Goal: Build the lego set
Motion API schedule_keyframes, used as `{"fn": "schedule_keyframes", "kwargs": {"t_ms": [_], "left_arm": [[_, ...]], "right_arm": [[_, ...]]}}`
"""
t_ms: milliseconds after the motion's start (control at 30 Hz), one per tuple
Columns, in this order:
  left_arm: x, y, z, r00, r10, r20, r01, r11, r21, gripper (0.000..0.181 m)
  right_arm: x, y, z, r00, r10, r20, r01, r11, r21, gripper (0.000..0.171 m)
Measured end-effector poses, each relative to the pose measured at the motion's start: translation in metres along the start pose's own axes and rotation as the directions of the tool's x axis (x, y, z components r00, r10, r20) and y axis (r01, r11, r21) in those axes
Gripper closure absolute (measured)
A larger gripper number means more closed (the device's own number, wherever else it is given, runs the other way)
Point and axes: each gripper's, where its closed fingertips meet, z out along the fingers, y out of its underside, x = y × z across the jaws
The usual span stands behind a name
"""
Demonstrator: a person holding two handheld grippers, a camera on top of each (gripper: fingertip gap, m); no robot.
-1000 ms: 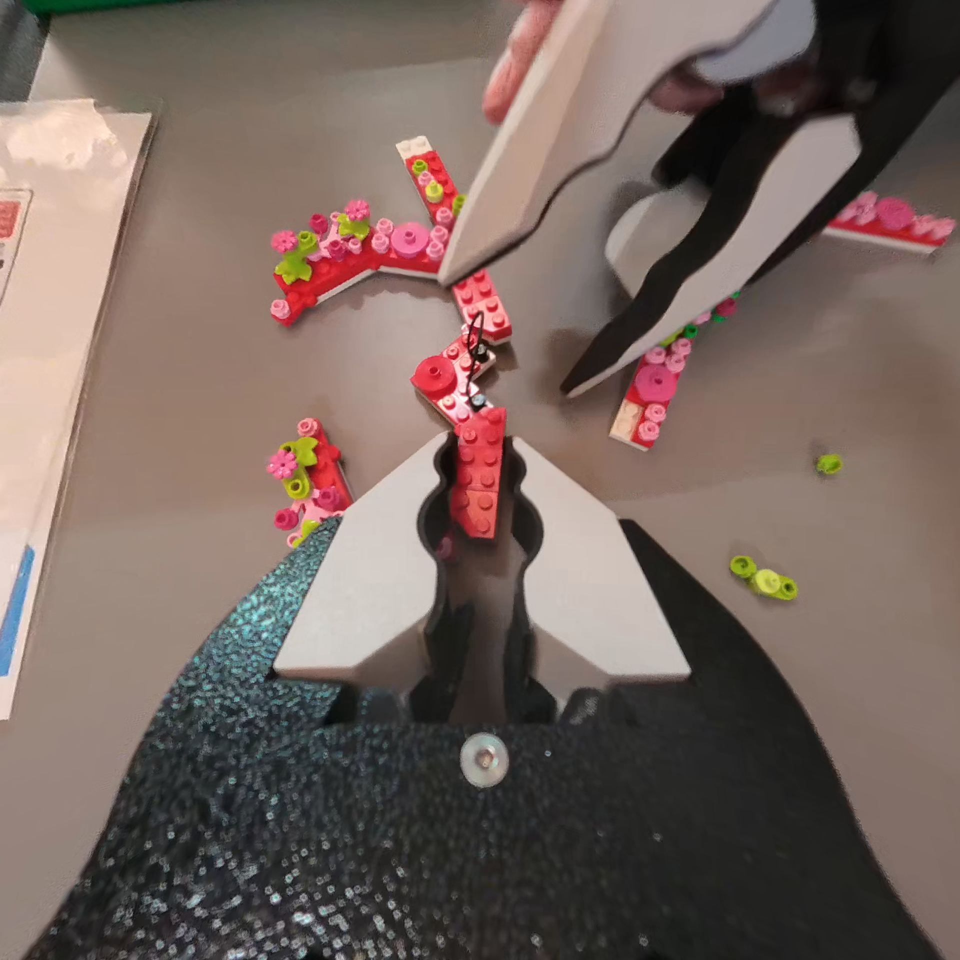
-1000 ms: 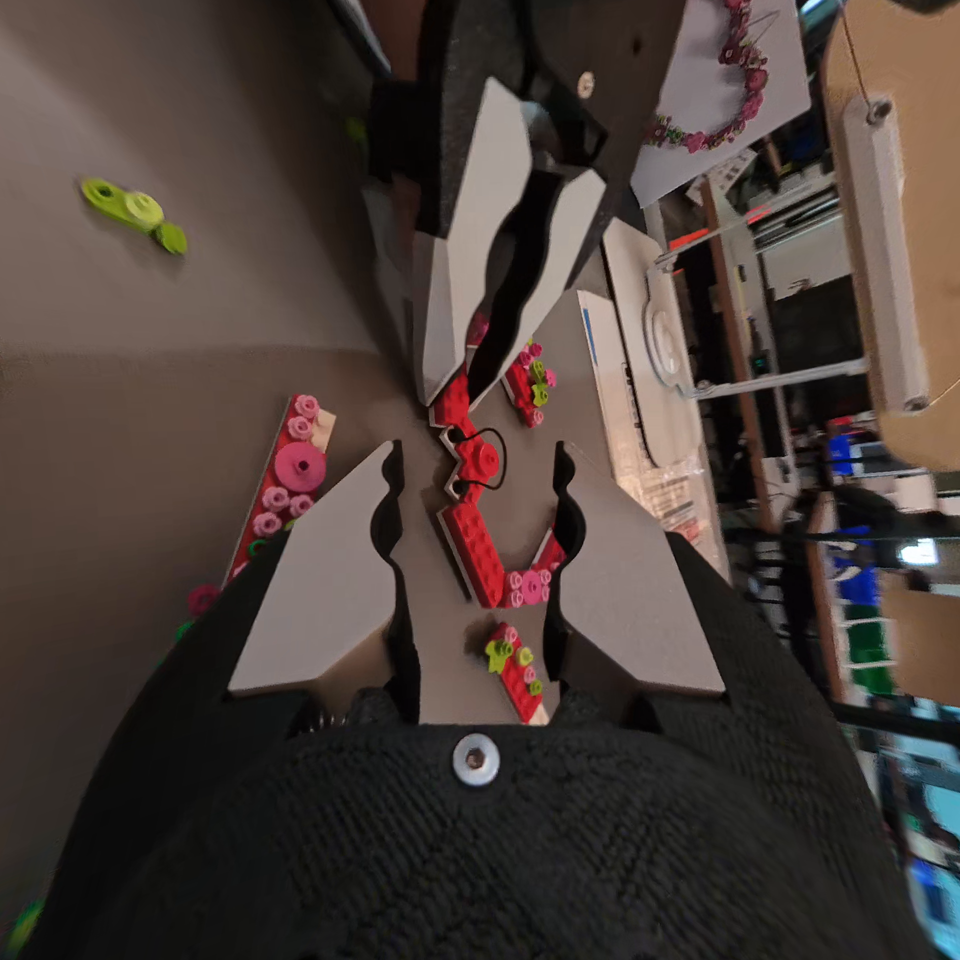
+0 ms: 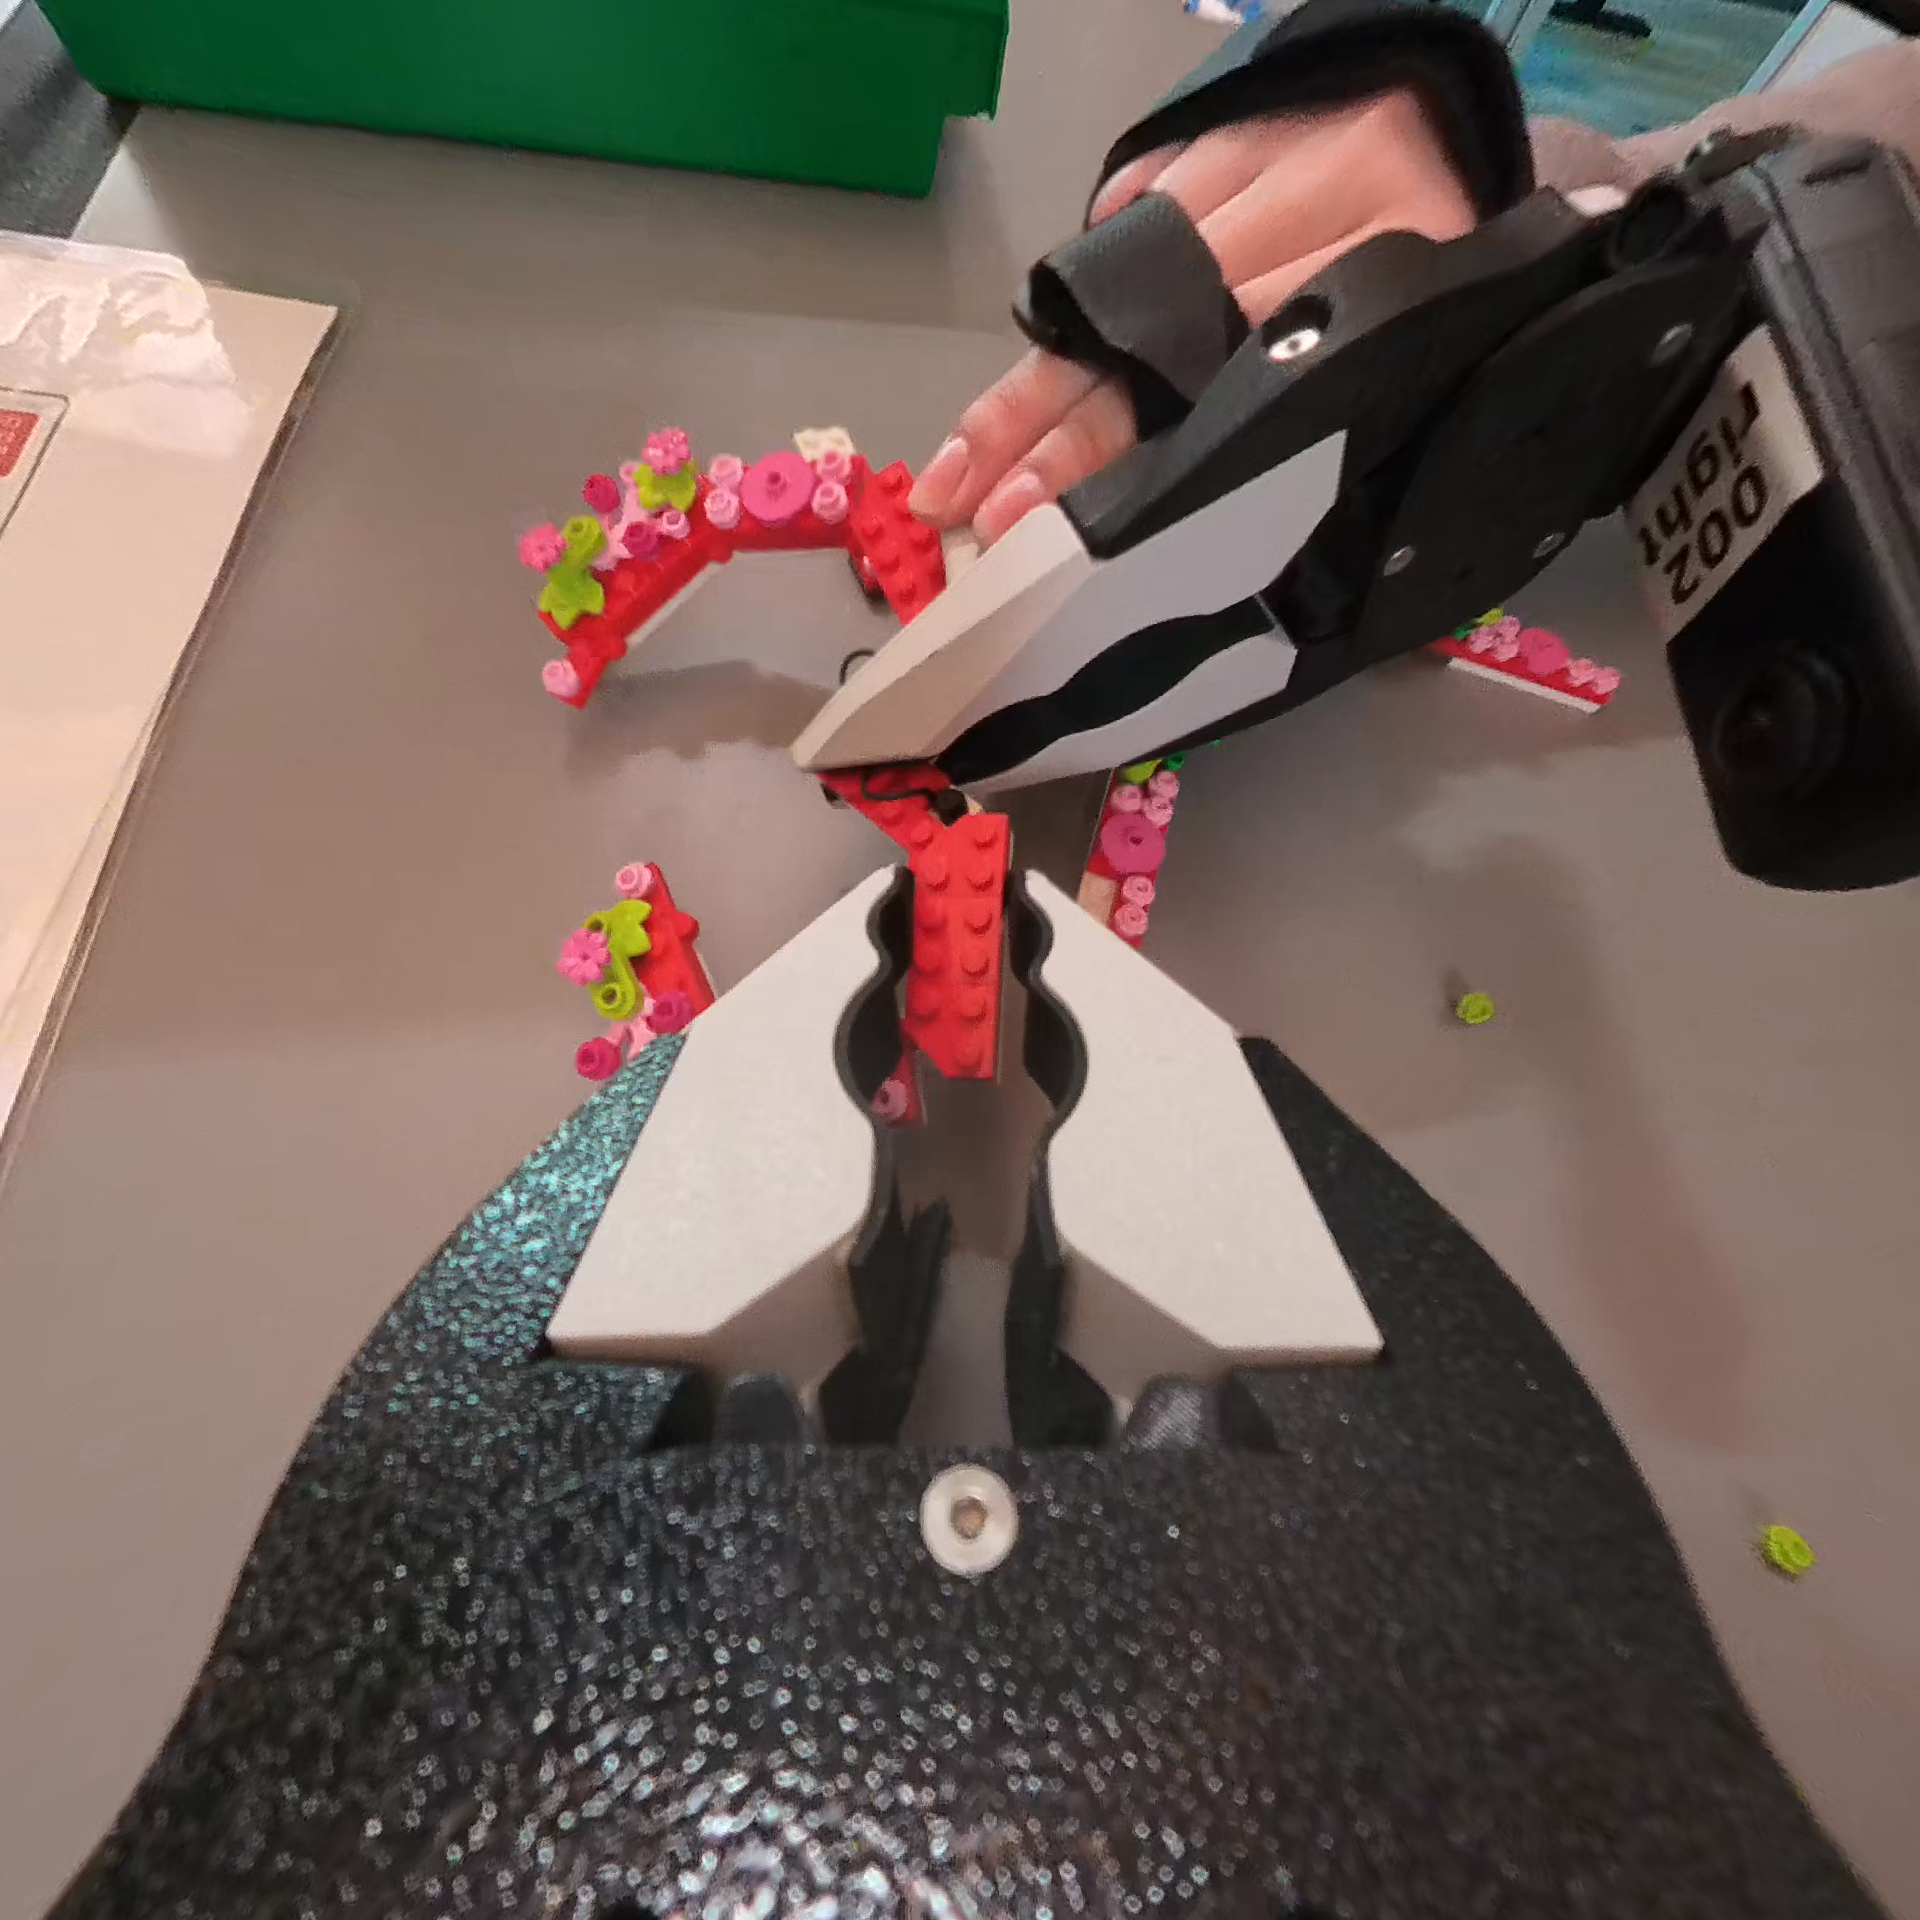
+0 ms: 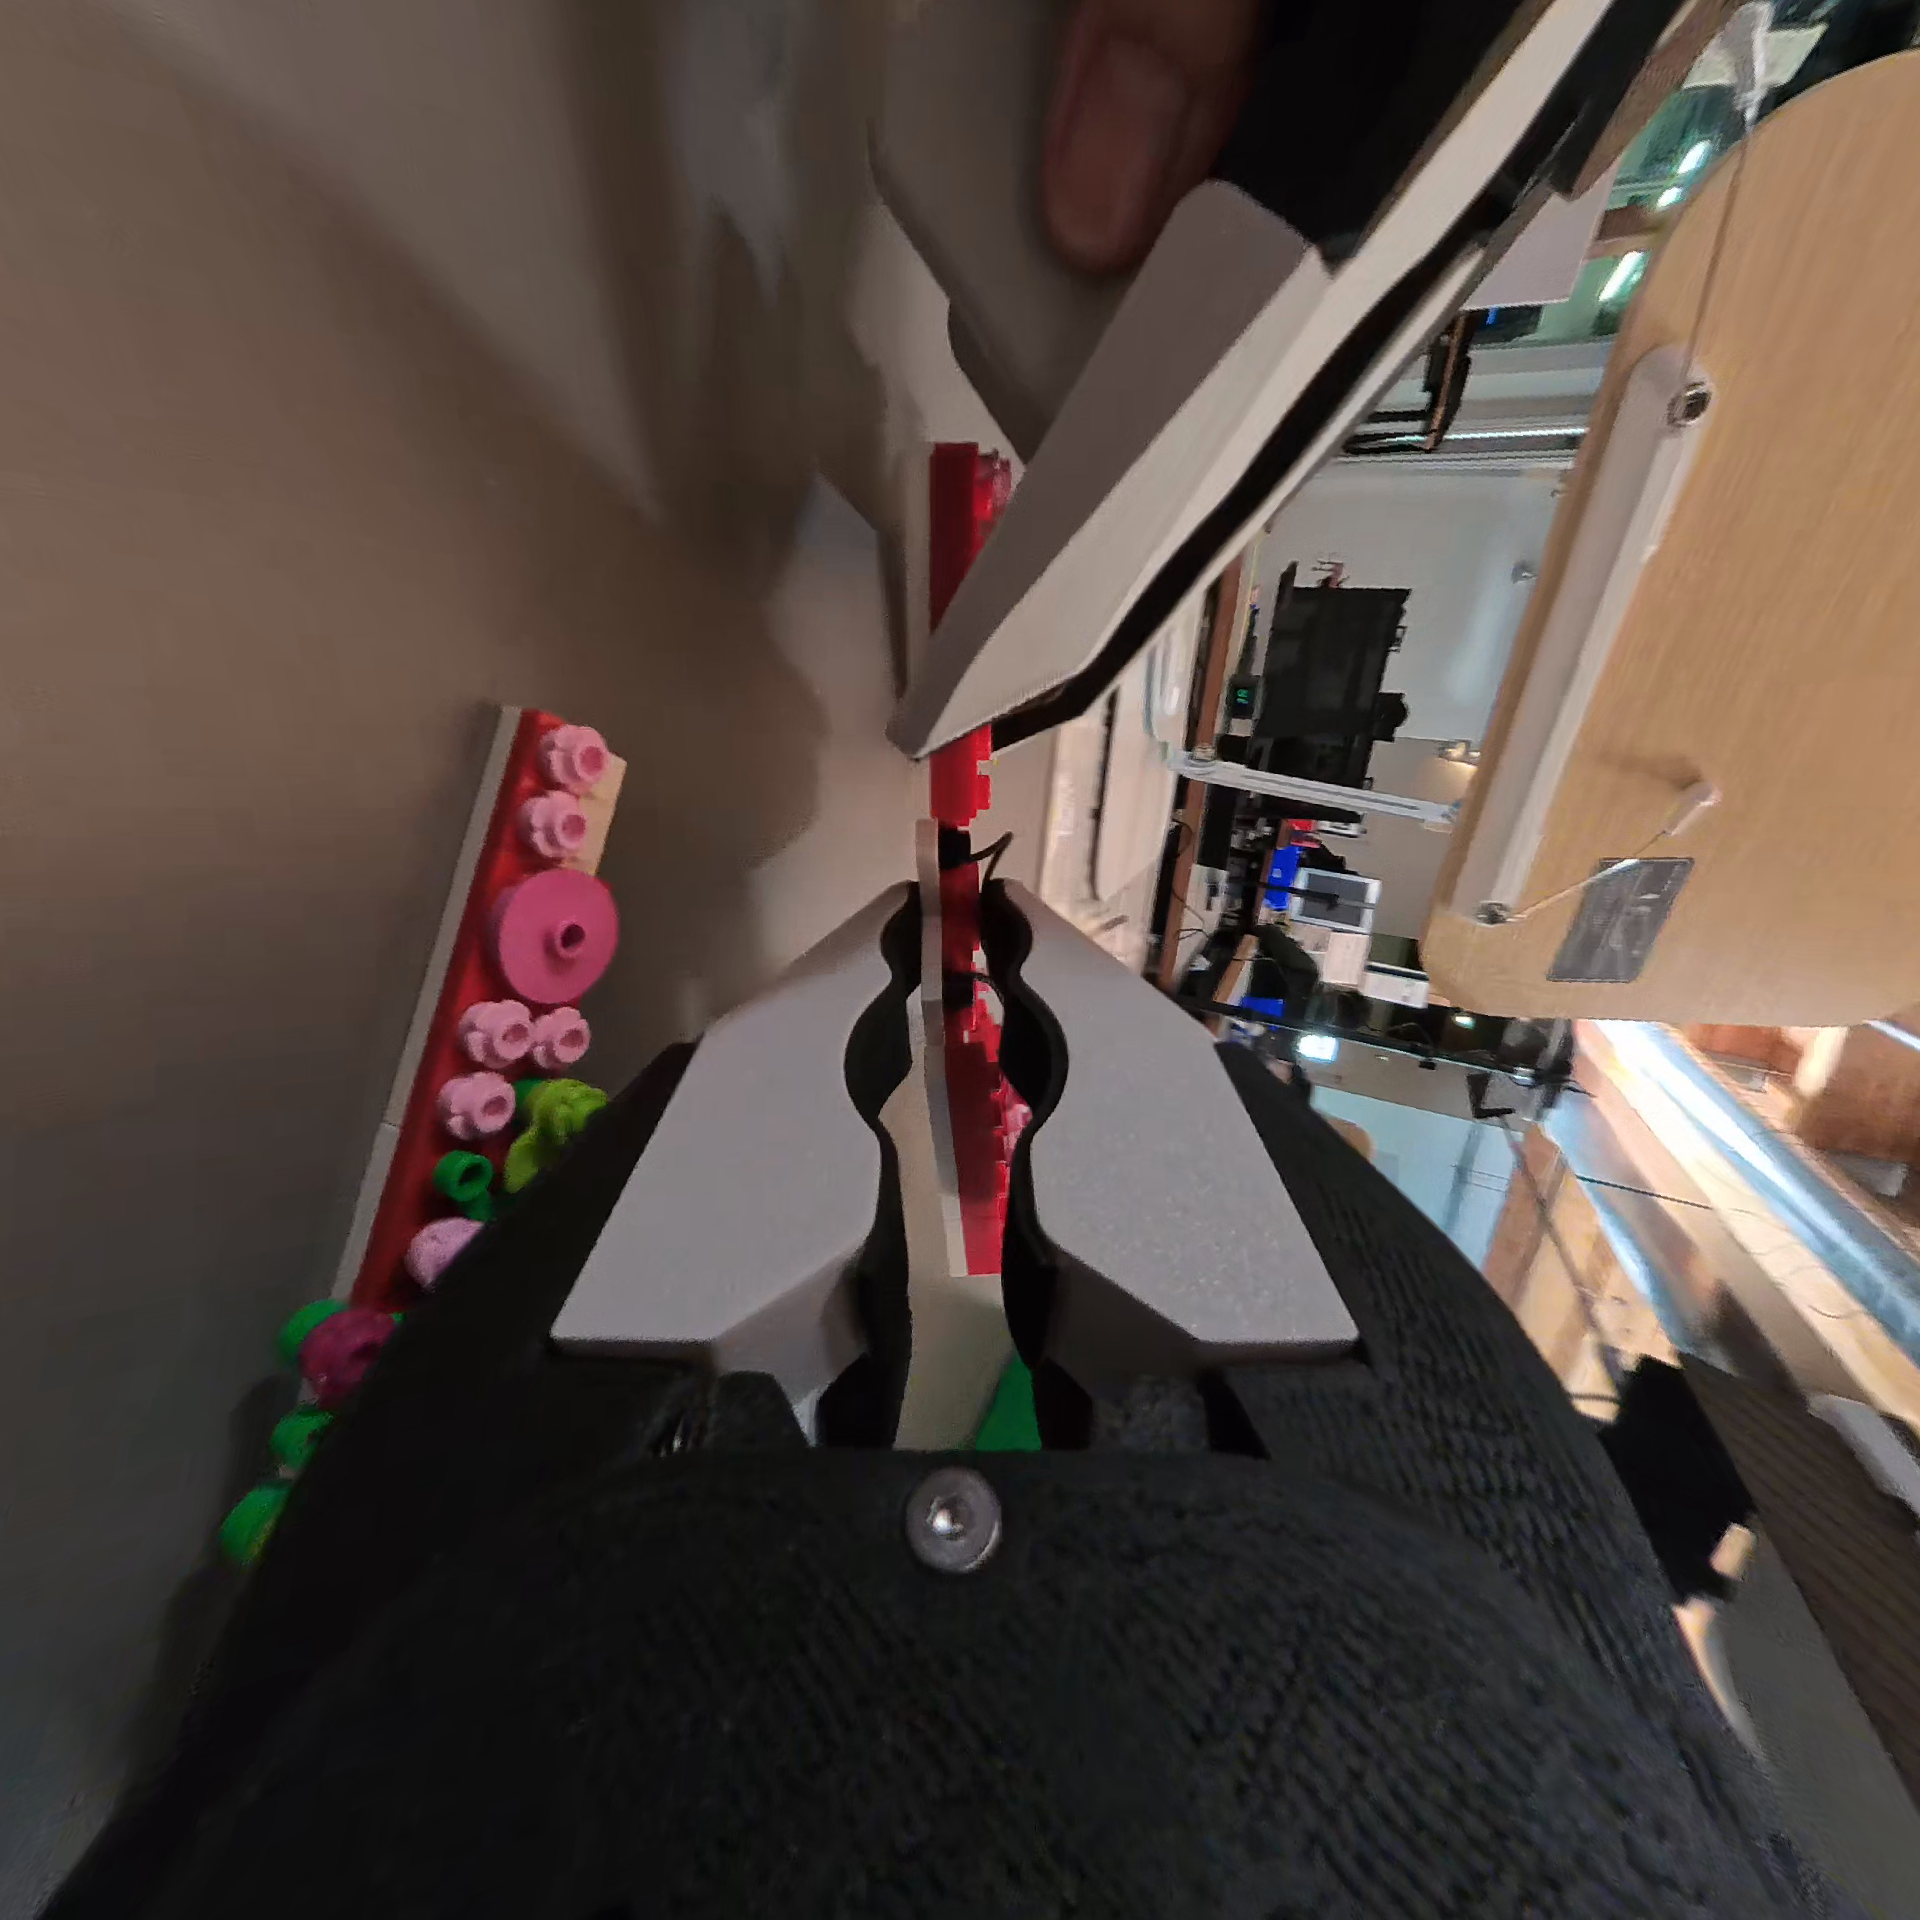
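Grip is confirmed on both tools. The left gripper (image 3: 956, 914), grey-fingered on a black glitter body, is pinched on a long red studded plate (image 3: 958, 956) whose long axis runs forward along the fingers. At the plate's far end an angled red hinge section with a thin black cord (image 3: 883, 792) is joined, and this is clamped by the right gripper (image 3: 883, 764), which enters from the right with its fingers pressed together. In the right wrist view the same assembly is seen edge-on between that gripper's fingers (image 4: 961, 914), with the left tool just beyond. The coming move is judged to turn on this joint: the two tools meet nearly tip to tip, roughly at right angles, so any pressing or folding would act across the plate's long axis.

Outward, on the grey bench (image 3: 364, 1039), a red arch section with pink flowers and lime leaves (image 3: 717, 540) lies towards the far edge, under the person's fingers (image 3: 997, 457). A short flowered piece (image 3: 634, 956) lies left of the left tool, a straight flowered strip (image 3: 1132, 862) to its right. Loose lime studs (image 3: 1473, 1006) sit towards the right edge, a paper booklet (image 3: 135, 540) along the left edge, a green box (image 3: 540, 83) at the far edge.
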Motion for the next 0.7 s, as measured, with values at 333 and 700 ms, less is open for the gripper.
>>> {"fn": "schedule_keyframes", "kwargs": {"t_ms": [333,700], "left_arm": [[-0.010,0.018,0.007,0.991,0.094,0.094,-0.081,0.988,-0.130,0.165],[0.013,-0.029,-0.032,0.960,-0.031,0.280,0.000,0.994,0.109,0.135]], "right_arm": [[0.008,0.005,-0.052,0.920,0.380,0.096,-0.392,0.895,0.212,0.119],[0.063,0.089,-0.094,0.593,0.755,-0.279,-0.600,0.646,0.472,0.122]]}}
